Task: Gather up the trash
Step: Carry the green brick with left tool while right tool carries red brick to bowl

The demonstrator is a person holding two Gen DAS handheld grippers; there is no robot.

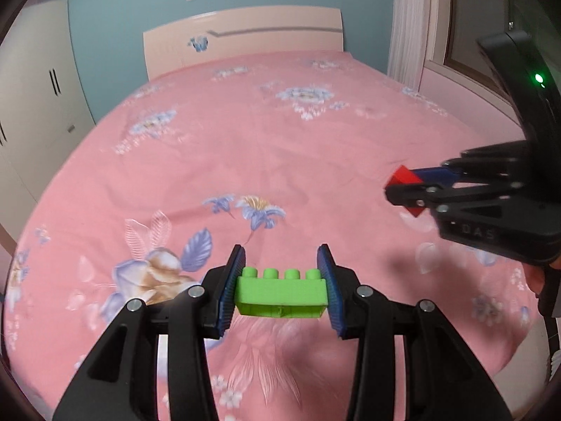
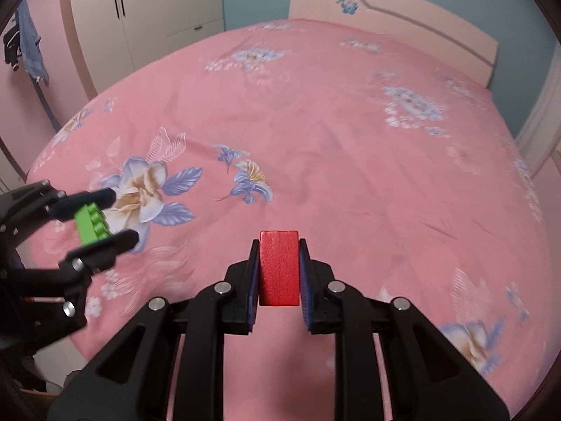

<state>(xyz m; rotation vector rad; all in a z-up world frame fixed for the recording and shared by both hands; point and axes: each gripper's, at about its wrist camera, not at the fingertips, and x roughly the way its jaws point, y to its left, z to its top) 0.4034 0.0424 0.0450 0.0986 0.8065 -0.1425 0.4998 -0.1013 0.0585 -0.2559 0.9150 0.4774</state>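
Left gripper [image 1: 282, 282] clamped on green toy brick [image 1: 280, 293], right gripper [image 2: 278, 270] clamped on red block [image 2: 278, 268]; both held above open pink floral bedspread [image 1: 280, 147], its edges well apart ahead.

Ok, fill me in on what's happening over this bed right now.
A person is working over a bed with a pink floral bedspread, a hand-held gripper in each hand. The left gripper is shut on a green toy brick, pinched by its two ends with the studs facing up. The right gripper is shut on a red block. Both pieces are held up off the bedspread. No trash bin or bag shows in either view.
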